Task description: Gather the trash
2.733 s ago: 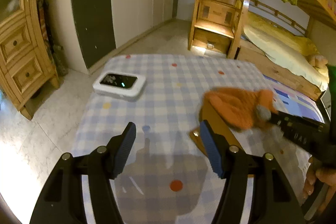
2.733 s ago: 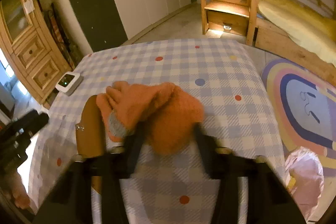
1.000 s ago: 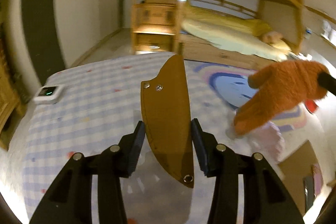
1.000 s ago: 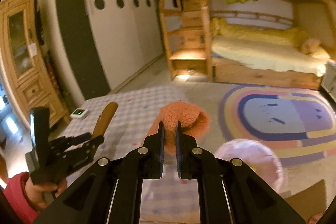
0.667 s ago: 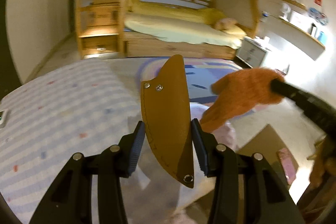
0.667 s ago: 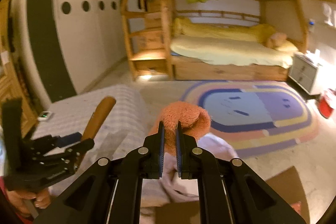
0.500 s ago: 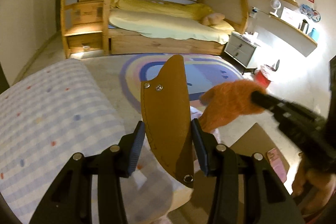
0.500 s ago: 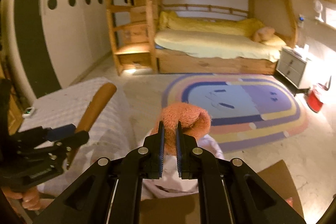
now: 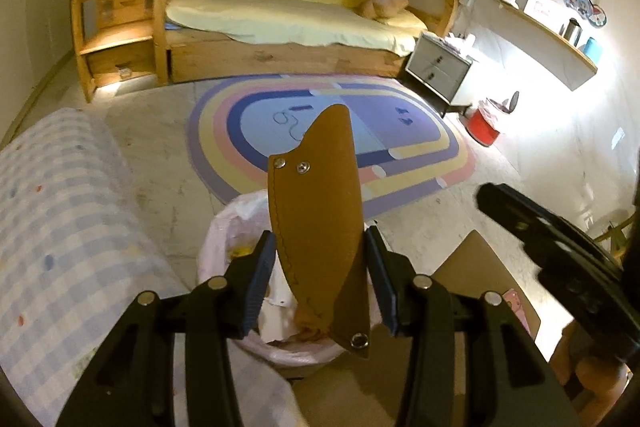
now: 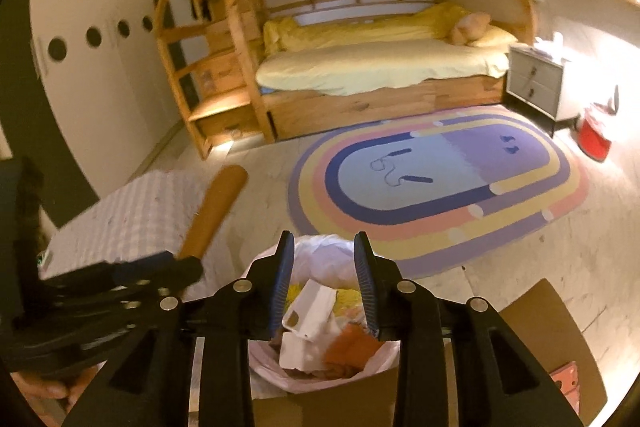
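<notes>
My left gripper [image 9: 320, 267] is shut on a brown leather sheath [image 9: 318, 211], held upright above a trash bin lined with a pink bag [image 9: 224, 239]. The sheath also shows in the right wrist view [image 10: 212, 211], at the left. My right gripper [image 10: 324, 279] is open and empty, right above the same bin [image 10: 320, 375]. The orange glove [image 10: 352, 347] lies in the bin among white scraps [image 10: 308, 319]. The right gripper shows in the left wrist view [image 9: 560, 251] at the right edge.
A checkered table [image 9: 60, 227] is to the left of the bin. A cardboard box [image 10: 552, 339] stands to the right of it. A striped oval rug [image 10: 440, 179], a bunk bed [image 10: 380, 67], a nightstand [image 10: 536, 83] and a red bucket [image 10: 596, 135] lie beyond.
My right gripper has opened and let the orange glove fall into the bin. My left gripper has swung right from the table to above the bin with the sheath.
</notes>
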Available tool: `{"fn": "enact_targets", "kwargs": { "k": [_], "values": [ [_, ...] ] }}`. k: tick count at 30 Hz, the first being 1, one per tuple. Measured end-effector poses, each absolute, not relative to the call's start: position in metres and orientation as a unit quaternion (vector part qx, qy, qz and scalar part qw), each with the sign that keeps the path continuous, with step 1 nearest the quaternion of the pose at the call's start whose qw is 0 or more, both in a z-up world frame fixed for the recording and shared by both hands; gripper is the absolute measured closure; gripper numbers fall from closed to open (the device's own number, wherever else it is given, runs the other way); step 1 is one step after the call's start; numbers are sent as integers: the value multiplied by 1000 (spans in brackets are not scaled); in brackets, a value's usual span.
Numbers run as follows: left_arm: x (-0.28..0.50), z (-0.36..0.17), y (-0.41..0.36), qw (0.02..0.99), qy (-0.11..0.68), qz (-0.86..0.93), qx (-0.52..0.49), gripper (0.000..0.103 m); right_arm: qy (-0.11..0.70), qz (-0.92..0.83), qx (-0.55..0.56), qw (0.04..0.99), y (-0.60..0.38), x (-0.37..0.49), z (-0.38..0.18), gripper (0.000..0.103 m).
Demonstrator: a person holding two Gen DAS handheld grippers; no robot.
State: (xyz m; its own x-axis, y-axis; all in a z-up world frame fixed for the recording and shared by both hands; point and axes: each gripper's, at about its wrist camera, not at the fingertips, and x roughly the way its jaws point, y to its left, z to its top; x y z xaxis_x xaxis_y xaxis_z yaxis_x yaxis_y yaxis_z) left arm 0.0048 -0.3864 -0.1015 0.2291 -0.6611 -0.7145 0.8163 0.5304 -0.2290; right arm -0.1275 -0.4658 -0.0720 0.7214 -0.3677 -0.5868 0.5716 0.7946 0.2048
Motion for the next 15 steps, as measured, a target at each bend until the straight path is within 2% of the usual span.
{"fn": "enact_targets", "kwargs": {
  "k": [2, 6, 11, 15],
  "values": [
    [6, -101, -392, 780, 400, -471, 101, 39, 263, -262, 195, 908, -470, -132, -70, 70],
    [7, -91, -373, 802, 381, -450, 94, 29, 255, -255, 208, 909, -474, -140, -62, 69],
    [4, -70, -324, 840, 363, -392, 96, 17, 258, -218, 201, 919, -451, -150, -48, 60],
    [-6, -50, -278, 864, 351, -347, 102, 10, 265, -185, 186, 928, -425, -155, -35, 39]
  ]
}}
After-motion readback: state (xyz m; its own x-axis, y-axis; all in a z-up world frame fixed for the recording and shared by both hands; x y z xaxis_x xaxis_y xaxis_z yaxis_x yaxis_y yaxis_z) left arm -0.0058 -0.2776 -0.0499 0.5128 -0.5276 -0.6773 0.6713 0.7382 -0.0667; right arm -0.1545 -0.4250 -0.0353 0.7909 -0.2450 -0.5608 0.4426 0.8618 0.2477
